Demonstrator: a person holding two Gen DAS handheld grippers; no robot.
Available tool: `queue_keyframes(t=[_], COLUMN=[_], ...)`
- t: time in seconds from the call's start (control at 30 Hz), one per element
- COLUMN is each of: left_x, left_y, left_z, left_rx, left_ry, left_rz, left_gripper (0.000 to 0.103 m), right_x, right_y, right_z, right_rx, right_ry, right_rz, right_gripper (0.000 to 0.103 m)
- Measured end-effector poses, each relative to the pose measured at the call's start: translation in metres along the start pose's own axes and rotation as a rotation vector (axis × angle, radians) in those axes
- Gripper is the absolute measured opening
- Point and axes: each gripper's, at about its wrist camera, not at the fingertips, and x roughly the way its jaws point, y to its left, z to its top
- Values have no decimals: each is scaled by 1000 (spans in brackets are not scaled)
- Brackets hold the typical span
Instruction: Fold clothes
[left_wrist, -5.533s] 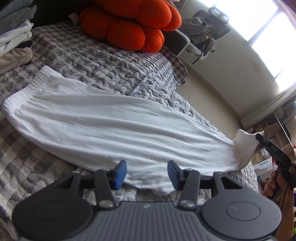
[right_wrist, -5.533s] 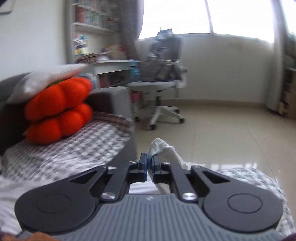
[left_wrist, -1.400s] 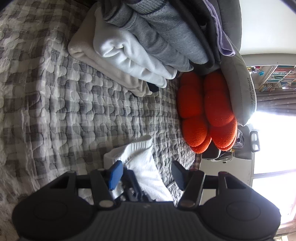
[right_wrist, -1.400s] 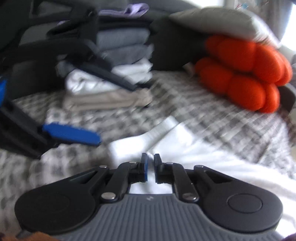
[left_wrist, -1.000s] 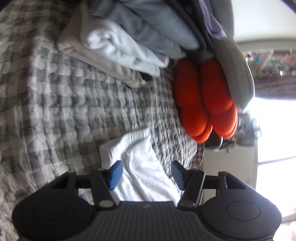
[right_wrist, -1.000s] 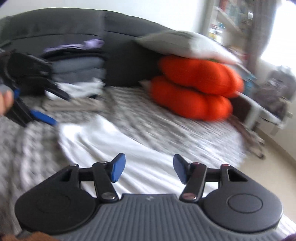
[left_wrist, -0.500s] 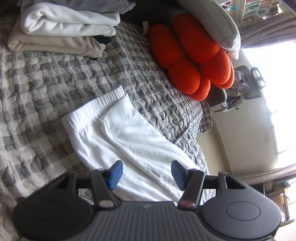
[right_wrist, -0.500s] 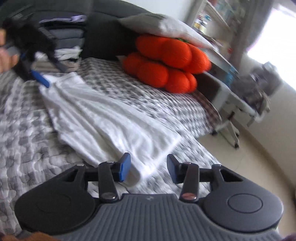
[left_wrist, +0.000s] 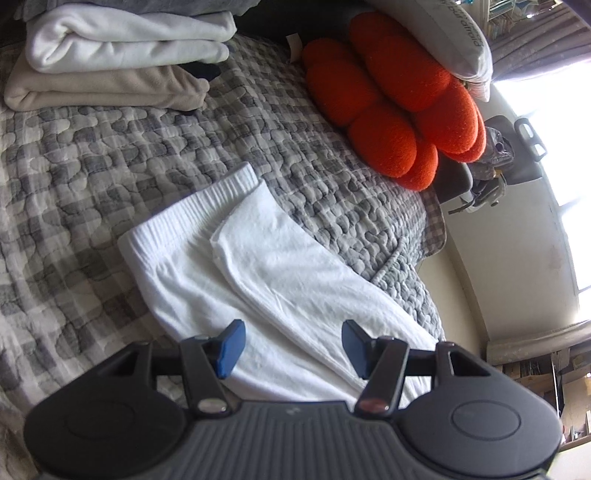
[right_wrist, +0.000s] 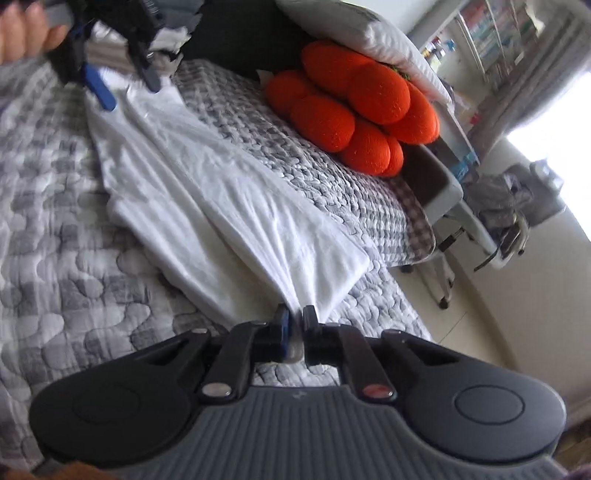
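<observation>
1. The white cotton trousers with a ribbed waistband (left_wrist: 236, 258) lie on the grey and white quilted check bedcover (left_wrist: 92, 155), already folded once along their length, so one layer lies over the other.
2. Their long axis runs from the waistband end, near the pile of folded white and beige clothes (left_wrist: 110, 62), toward the edge of the bed, where the fold end is.
3. The right gripper (right_wrist: 293, 323) is at the fold end. Its jaws are pressed together on a bunch of the white cloth, and the fabric stretches away from it in tight wrinkles toward the waistband.
4. The left gripper (left_wrist: 290, 345) hovers over the trousers, nearer to the waistband end, with its blue pads spread wide and nothing between them. In the right wrist view it shows far off at the waistband (right_wrist: 110, 79), so the two grippers are well apart, one at each end of the long axis.
5. The judgement is that the next fold goes across this axis: the right gripper, which has the cloth, would carry the fold end toward the waistband.
6. Behind the trousers is a round orange plush cushion (left_wrist: 395, 110). On it rests a grey pillow (left_wrist: 454, 40) with dark printed letters, but they are too distorted to read. No other brand or label is readable.
</observation>
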Motion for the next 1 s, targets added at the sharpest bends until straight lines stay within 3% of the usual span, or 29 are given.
queue_keyframes(t=[0.17,0.33,0.4,0.83,0.93,0.97,1.0], left_x=[8,16,19,17,21,22,22], left_y=[8,7,6,12,10,10,10], left_z=[9,15,15,21,19,19,20], left_rx=[-24,26,51,17,50,56,63], left_ry=[-21,-71,-82,-98,-107,-107,-108], left_rz=[24,38,41,50,75,80,85], left_gripper=[59,56,55,44,26,12,5], right_x=[4,2,5,1,3,4,5], right_y=[9,11,14,0,0,0,0], right_z=[-4,-4,-5,-1,0,0,-1], right_rx=[-57,-88,-104,4,17,18,17], right_ry=[2,-29,-21,-40,-43,-43,-41], right_rz=[-28,-40,-50,-45,-38,-38,-41], right_gripper=[13,12,7,6,6,6,6])
